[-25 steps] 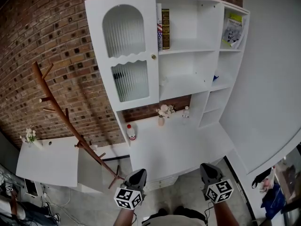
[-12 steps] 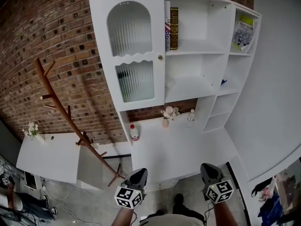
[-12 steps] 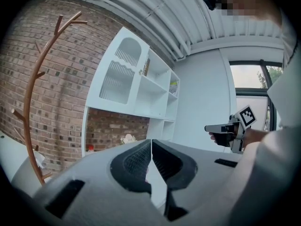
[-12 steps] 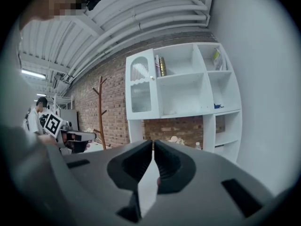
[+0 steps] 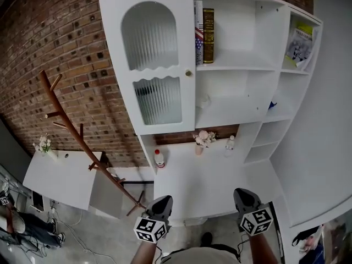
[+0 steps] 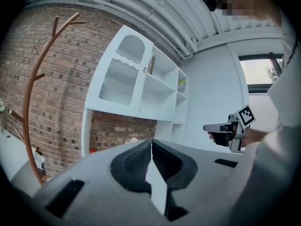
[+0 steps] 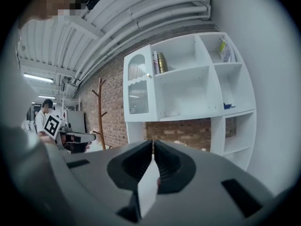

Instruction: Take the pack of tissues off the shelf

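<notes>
**Both hand-held grippers shut and empty, well apart from the shelves**

The left hand-held gripper [image 5: 160, 203] and the right hand-held gripper [image 5: 244, 196] are held side by side at the bottom of the head view, by the front edge of the white tabletop [image 5: 220, 180]. In each gripper view the two jaws are seen pressed together, and nothing is held between them.

The white shelf unit [image 5: 236, 69] is set against a brick wall [image 5: 55, 48]. The pack of tissues [image 5: 271, 105] is taken to be the small blue thing lying in the narrow right column, in the second compartment from the top; it is too small to be told surely. It is well apart from both grippers.

A pale round thing [image 5: 204, 100] is seen on the wide middle shelf. Two books [image 5: 203, 32] are stood upright on the top shelf, just beside the ribbed glass door [image 5: 157, 92]. A magazine [image 5: 300, 45] is leaned in the top right compartment. On the tabletop, under the unit, a red-capped bottle [image 5: 159, 158], a vase of flowers [image 5: 201, 142] and a small bottle [image 5: 230, 143] are placed. A wooden coat stand [image 5: 71, 131] is seen to the left.
</notes>
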Available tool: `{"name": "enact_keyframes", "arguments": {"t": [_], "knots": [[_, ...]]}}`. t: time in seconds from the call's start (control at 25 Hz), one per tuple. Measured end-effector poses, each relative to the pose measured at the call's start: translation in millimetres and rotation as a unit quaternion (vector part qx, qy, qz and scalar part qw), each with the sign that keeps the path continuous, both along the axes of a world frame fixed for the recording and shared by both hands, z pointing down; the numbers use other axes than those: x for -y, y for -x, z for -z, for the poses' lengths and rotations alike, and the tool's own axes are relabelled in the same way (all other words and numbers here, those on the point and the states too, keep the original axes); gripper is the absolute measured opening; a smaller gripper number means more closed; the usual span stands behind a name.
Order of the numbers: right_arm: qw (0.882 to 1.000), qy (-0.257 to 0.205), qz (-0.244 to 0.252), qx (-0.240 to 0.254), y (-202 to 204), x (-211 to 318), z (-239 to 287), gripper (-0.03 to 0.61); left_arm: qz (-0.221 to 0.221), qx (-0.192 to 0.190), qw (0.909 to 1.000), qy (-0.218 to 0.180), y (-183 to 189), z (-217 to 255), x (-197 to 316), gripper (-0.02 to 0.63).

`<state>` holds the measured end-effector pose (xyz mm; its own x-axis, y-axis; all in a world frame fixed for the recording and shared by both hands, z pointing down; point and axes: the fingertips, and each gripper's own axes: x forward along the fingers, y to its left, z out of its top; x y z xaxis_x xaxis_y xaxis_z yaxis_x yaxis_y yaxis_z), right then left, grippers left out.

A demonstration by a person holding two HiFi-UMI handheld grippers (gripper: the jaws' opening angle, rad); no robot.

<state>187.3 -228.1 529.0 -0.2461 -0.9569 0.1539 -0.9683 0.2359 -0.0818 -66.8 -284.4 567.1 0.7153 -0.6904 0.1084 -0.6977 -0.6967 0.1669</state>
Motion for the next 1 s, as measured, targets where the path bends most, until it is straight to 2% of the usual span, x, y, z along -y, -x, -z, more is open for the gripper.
{"name": "enact_keyframes", "arguments": {"t": [0.4,1.0], "knots": [[0.999,-0.018,0.047,-0.013,-38.6,66.3,16.7,0.034,0.031,0.007,0.9992,-0.024,-41.0,16.7,37.0,0.028],[0.993,-0.036,0.108,-0.045,-68.5,150.4,39.7,0.034,0.066,0.014,0.9962,-0.054,-92.4,45.2,82.6,0.028]]}}
